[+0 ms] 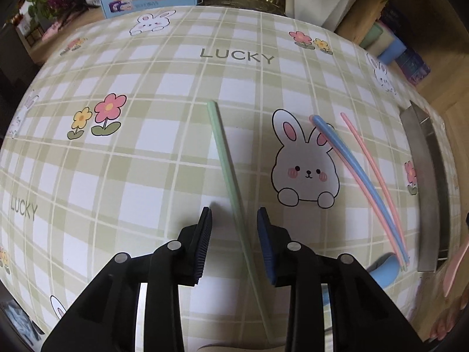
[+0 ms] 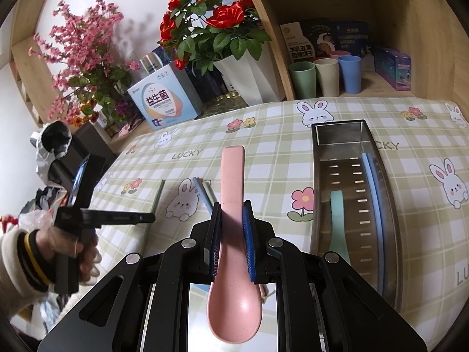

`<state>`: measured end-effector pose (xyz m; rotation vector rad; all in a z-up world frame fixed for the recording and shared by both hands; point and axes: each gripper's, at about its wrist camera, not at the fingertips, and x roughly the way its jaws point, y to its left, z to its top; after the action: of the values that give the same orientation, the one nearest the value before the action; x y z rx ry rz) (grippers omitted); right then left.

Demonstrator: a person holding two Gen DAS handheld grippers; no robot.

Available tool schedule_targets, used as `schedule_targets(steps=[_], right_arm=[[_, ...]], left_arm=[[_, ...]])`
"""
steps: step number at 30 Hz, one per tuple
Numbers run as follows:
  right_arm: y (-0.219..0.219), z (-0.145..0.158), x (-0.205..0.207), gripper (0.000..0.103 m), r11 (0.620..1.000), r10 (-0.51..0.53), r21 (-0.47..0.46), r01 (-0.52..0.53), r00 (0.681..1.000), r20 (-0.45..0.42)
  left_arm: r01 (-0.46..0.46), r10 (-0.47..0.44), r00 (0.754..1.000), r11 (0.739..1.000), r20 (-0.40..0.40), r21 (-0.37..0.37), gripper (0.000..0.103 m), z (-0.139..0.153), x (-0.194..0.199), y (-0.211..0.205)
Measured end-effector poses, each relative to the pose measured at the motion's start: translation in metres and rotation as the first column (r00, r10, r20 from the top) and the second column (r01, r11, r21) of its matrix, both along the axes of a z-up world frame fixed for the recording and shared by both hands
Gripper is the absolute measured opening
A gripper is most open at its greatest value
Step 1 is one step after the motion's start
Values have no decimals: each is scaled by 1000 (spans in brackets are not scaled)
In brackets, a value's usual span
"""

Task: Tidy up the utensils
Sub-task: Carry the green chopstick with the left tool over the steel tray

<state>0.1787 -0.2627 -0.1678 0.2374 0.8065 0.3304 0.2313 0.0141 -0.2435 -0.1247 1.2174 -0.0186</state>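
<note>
The step in hand looks like two pickups running at once, with the steel tray [image 2: 356, 135] at the right of the right wrist view as the place the utensils go. It already holds a green spoon [image 2: 337, 223] and a blue chopstick [image 2: 370, 193] along its right wall.

The right hand-held gripper [image 2: 232, 243] is clamped on the handle of a pink spoon [image 2: 233, 182], pads pressing both sides, bowl hanging toward the camera, handle pointing up the frame, left of the tray and above the checked surface [image 2: 263, 135].

In the left wrist view, the left hand-held gripper [image 1: 234, 246] stands partly open, straddling a green chopstick [image 1: 222, 152] that lies on the surface and runs from frame centre down between the pads without either one pressing it. So nothing is held there yet. To the right lie a blue chopstick [image 1: 346, 158], two pink chopsticks [image 1: 369, 158] and, lower right, a blue spoon [image 1: 387, 270] beside the tray's edge.

Next, I judge, the right hand needs to carry the pink spoon over the tray and release it lengthwise; the left needs to close squarely on the thin green stick, which could slip or roll.
</note>
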Motion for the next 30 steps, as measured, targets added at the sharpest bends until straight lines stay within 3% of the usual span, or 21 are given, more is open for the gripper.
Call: schedule_targets(steps=[6, 10, 11, 12, 14, 30], right_arm=[[-3, -4, -1, 14, 1000, -10, 7, 10, 1000, -17], [-3, -10, -2, 14, 1000, -9, 13, 9, 999, -38], [-3, -12, -2, 14, 1000, -8, 16, 9, 999, -43], [-3, -13, -2, 14, 1000, -8, 17, 9, 999, -47], [-3, -13, -2, 14, 1000, -11, 17, 12, 999, -47], [-21, -11, -5, 14, 998, -60, 4, 60, 997, -46]], left_arm=[[5, -8, 999, 996, 36, 87, 26, -2, -3, -10], [15, -19, 999, 996, 46, 85, 24, -2, -5, -7], [17, -21, 999, 996, 49, 87, 18, -1, -6, -6], [25, -29, 998, 997, 53, 75, 8, -1, -7, -5], [24, -28, 998, 997, 54, 68, 6, -1, -7, -3], [-13, 26, 996, 987, 84, -160, 6, 38, 6, -11]])
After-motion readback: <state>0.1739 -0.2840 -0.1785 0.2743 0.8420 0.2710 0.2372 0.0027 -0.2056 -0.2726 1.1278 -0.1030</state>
